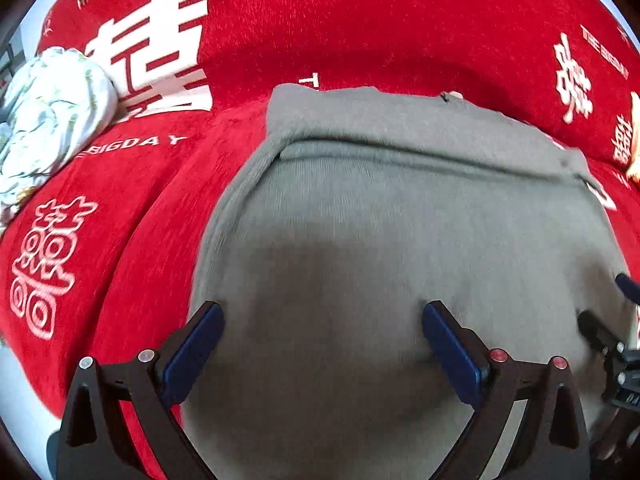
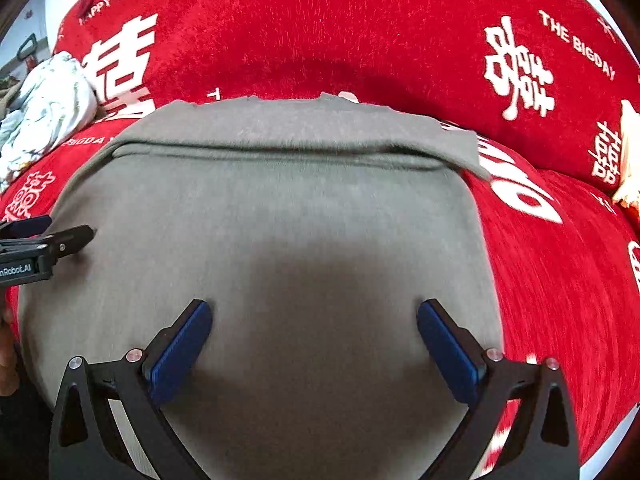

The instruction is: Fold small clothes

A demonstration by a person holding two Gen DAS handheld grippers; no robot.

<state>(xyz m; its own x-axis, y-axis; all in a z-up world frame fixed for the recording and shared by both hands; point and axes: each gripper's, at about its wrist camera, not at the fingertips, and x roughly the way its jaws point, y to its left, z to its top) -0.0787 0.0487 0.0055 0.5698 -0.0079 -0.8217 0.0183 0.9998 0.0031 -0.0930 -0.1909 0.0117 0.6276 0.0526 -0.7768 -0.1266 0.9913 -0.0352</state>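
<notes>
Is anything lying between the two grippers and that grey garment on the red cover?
Nothing visible. The left gripper and right gripper both hang open directly over the grey garment, with only bare fabric between their fingers.

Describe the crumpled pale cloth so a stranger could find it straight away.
Start from the big red blanket with white lettering that covers the whole surface. A grey garment lies spread flat in its middle; look past that to the blanket's far left edge. There sits the pale cloth, bunched into a heap, white with a faint green print, the only crumpled thing there.
</notes>
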